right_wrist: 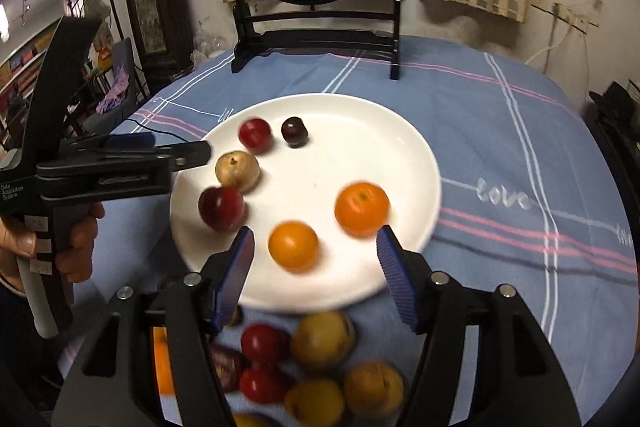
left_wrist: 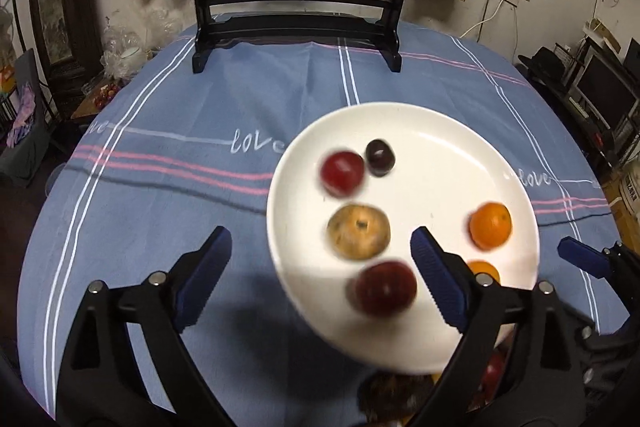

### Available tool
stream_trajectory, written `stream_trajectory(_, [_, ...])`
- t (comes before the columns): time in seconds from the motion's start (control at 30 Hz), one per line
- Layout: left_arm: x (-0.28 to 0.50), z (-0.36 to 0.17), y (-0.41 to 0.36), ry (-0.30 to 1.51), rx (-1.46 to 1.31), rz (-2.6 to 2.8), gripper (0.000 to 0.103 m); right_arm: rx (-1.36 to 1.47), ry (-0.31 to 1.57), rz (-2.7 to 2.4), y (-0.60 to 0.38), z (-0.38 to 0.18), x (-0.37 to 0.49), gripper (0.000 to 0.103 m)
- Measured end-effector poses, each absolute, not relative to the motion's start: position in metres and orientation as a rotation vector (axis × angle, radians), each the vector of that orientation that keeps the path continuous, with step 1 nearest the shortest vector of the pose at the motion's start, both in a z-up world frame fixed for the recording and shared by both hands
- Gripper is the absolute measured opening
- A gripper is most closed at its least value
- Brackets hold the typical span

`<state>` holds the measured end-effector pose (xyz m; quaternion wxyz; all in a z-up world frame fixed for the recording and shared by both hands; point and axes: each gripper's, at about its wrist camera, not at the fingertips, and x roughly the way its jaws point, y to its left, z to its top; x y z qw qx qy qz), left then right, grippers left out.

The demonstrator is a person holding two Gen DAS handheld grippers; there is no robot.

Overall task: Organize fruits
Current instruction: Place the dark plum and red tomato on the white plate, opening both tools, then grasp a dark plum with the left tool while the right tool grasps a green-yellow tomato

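Both the left gripper and right gripper hang wide-jawed and empty over the white plate. The orange at its near rim looks firm, smooth and roll-prone; best taken across its middle.

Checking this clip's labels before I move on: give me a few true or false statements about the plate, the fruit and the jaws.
1. Six fruits lie on the white plate. True.
2. The two orange fruits lie on the plate's left side, seen from the right wrist. False: they lie right of the red fruit and the tan fruit.
3. The right gripper clamps an orange fruit. False: its jaws stand open, pressing on nothing.
4. The left gripper has open jaws. True.
5. More fruit lies nearer the camera than the plate. True.
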<state>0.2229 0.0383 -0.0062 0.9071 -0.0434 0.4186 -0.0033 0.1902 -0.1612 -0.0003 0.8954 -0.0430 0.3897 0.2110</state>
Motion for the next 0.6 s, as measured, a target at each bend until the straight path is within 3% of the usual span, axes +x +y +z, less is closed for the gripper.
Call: stream_trajectory(0.6, [0.099,-0.031,0.051,0.938,-0.078,-0.015,0.101,0.052,0.846,0.343,-0.228,-0.028,0.069,0.069])
